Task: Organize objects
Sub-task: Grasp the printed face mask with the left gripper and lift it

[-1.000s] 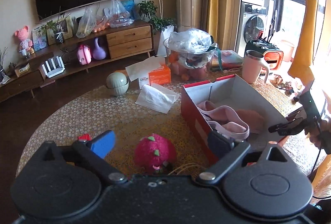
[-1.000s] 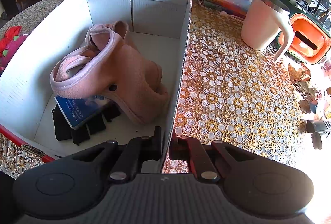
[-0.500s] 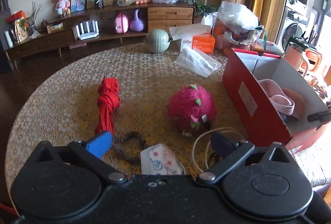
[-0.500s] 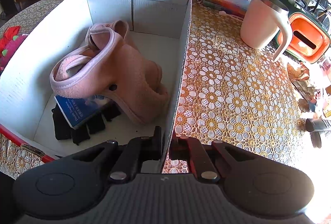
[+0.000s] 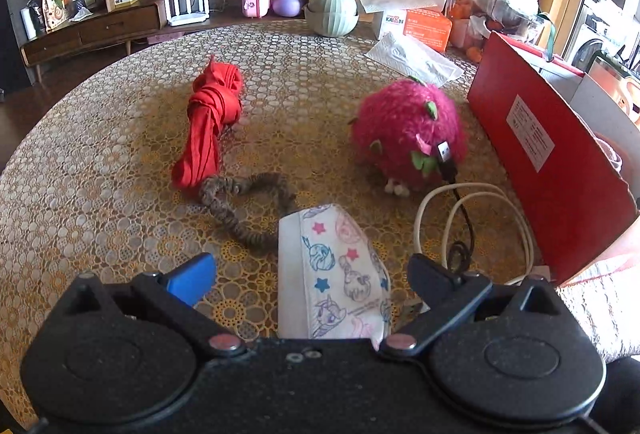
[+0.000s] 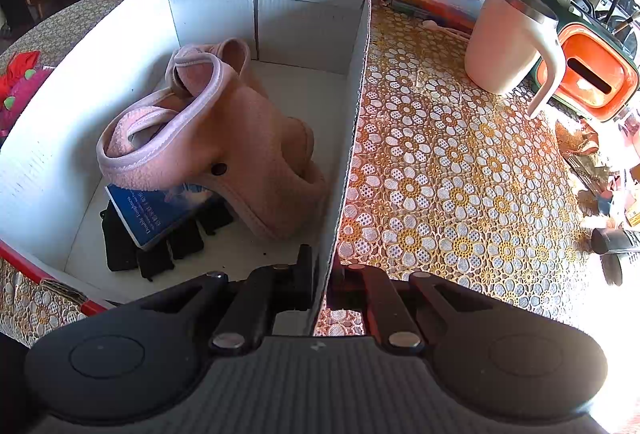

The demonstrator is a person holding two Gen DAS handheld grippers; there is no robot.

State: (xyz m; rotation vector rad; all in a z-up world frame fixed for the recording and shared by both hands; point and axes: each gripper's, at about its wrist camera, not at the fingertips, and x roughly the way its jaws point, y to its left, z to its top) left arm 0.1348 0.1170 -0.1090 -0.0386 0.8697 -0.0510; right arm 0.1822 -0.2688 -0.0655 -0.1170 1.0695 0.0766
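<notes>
My left gripper [image 5: 310, 268] hangs open low over the table, and a patterned face mask [image 5: 332, 270] lies between its fingers without being pressed. Beyond it lie a brown braided scrunchie [image 5: 240, 201], a knotted red cloth [image 5: 210, 121], a pink dragon-fruit plush [image 5: 408, 129] and a white cable [image 5: 472, 218] with a black USB lead. The red shoebox [image 5: 552, 149] stands to the right. My right gripper [image 6: 322, 266] is shut on the shoebox's right wall [image 6: 352, 137]. Inside the box lie a pink fleece garment [image 6: 224, 137], a blue booklet [image 6: 156, 209] and a black item [image 6: 160, 246].
A white mug [image 6: 508, 41] and an orange-green device [image 6: 592, 73] stand right of the box. A green bowl [image 5: 332, 13], tissue box [image 5: 416, 21], paper towel [image 5: 416, 57] and a bagged fruit container [image 5: 492, 1] line the table's far side. A sleeve [image 5: 600, 306] shows at lower right.
My left gripper sank toward the table and tilted down, so the mask now lies between its fingers. The right gripper kept still, clamped on the box wall.
</notes>
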